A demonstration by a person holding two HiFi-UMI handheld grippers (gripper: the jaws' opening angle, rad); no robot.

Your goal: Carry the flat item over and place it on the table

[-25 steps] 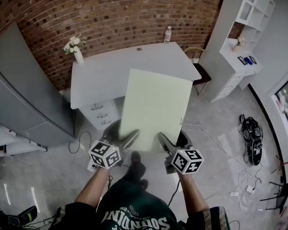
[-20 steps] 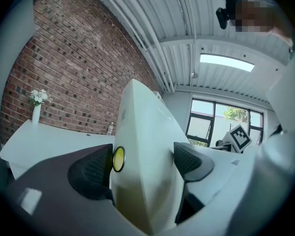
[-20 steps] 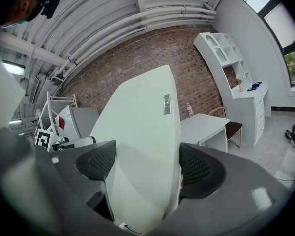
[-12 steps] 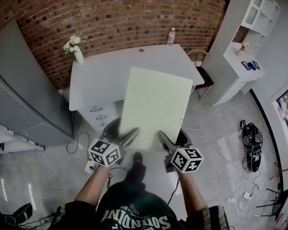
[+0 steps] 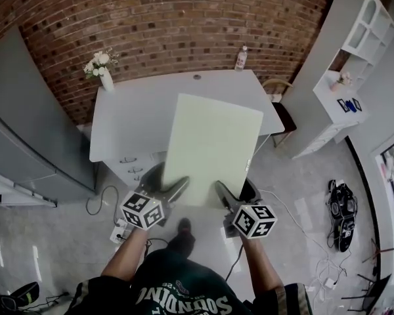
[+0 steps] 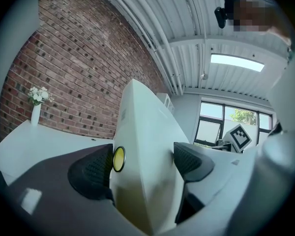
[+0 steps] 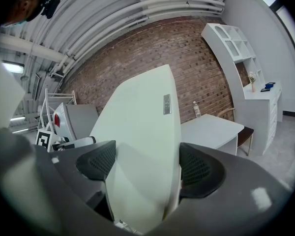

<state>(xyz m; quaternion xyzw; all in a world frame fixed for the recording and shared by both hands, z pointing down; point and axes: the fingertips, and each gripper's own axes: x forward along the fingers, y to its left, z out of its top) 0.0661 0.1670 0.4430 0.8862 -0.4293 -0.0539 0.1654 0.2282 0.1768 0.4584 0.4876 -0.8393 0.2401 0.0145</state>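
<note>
Clamping the near edge of the pale flat panel (image 5: 213,149), the left hand-held gripper (image 5: 169,188) and right hand-held gripper (image 5: 231,192) hold it in the air toward the white desk (image 5: 128,120); it looks stiff, light and smooth, so gripping near both corners seems safest.

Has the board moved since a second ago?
Yes. The board has moved forward: its far edge now sits nearer the white table's back edge along the brick wall.
</note>
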